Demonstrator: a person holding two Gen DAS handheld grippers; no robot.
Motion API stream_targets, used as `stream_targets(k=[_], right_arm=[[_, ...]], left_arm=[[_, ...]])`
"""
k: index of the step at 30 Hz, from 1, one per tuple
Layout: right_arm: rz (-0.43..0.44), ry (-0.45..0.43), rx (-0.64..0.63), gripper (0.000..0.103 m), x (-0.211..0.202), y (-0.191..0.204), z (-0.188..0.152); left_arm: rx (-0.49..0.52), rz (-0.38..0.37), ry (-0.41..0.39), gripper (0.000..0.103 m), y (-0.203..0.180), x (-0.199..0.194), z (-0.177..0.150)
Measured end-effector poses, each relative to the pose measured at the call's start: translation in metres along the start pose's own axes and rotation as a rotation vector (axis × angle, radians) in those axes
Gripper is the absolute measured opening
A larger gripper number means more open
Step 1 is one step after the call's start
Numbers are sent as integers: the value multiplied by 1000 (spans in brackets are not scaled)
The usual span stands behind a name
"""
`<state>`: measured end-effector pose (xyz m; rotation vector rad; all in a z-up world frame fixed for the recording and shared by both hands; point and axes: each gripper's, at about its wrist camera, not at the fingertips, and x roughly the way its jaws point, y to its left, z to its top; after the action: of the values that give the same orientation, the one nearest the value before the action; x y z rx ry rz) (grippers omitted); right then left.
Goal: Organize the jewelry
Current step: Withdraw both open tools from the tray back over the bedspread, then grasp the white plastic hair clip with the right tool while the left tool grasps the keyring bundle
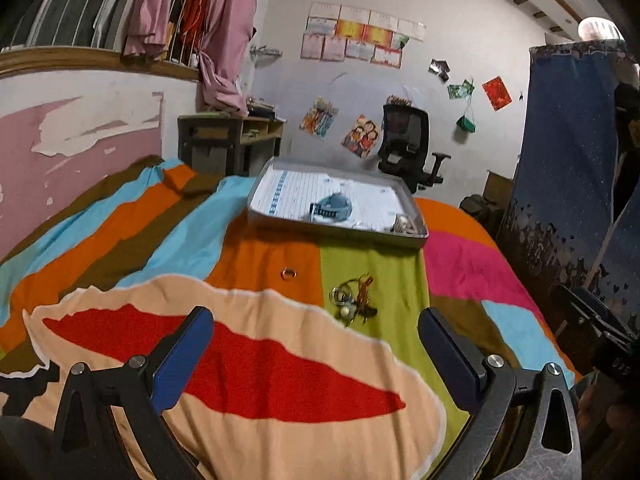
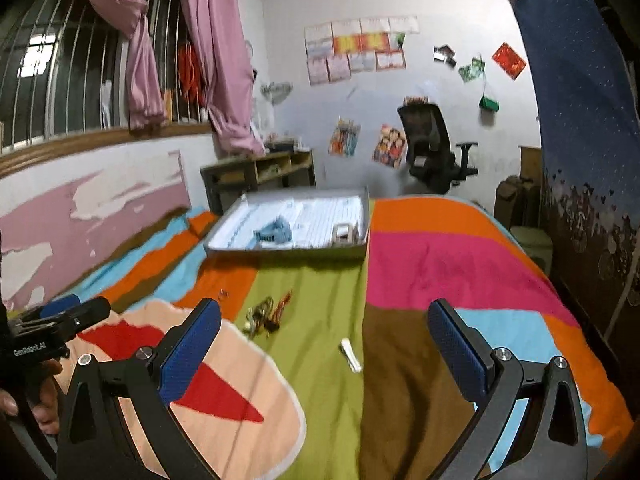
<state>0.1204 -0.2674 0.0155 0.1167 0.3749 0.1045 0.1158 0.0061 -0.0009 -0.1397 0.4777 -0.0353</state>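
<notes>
**Jewelry scattered on a bright bedspread, both grippers empty**

Bedroom walls carry posters and peeling pink paint, with a barred window and pink curtains at the upper left of both views; a bed covered by a multicoloured blanket (image 1: 256,256) fills the lower half of each frame. Near the middle of the frames a shallow grey tray (image 1: 340,232) rests on the blanket, lined with ruled paper, holding a blue bracelet-like piece (image 1: 332,207) near its centre and a small pale item (image 1: 405,225) in its lower right corner. Below the tray, on the orange patch, lies a small ring (image 1: 289,273); on the green stripe, right of it, sits a tangled cluster of jewelry (image 1: 352,300); the right wrist view also shows a small white object (image 2: 351,355) lower on the green stripe, apart from the cluster. The left gripper (image 1: 316,344) hangs over the blanket with its blue fingers (image 1: 184,356) spread wide, holding nothing; the right gripper (image 2: 324,344) likewise has its fingers (image 2: 458,350) spread wide and empty. An office chair (image 1: 408,144) stands by the far wall.
</notes>
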Motion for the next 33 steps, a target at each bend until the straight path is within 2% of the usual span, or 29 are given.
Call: stream_targets(k=[9, 16, 17, 20, 22, 24, 33], right_arm=[[-7, 119, 49, 102, 20, -9, -12], [-21, 195, 80, 102, 52, -24, -5], [-16, 206, 86, 102, 58, -27, -2], [32, 312, 136, 102, 90, -42, 5], [68, 387, 157, 102, 113, -50, 5], [99, 437, 161, 102, 132, -55, 5], [174, 601, 96, 102, 200, -48, -7]], left_arm=[[12, 0, 71, 103, 0, 8, -8], [26, -29, 180, 103, -2, 27, -12], [30, -38, 194, 103, -2, 31, -10], [41, -65, 237, 103, -4, 43, -4], [48, -90, 303, 103, -5, 58, -1], [65, -85, 355, 103, -8, 75, 2], [158, -92, 379, 103, -19, 133, 15]])
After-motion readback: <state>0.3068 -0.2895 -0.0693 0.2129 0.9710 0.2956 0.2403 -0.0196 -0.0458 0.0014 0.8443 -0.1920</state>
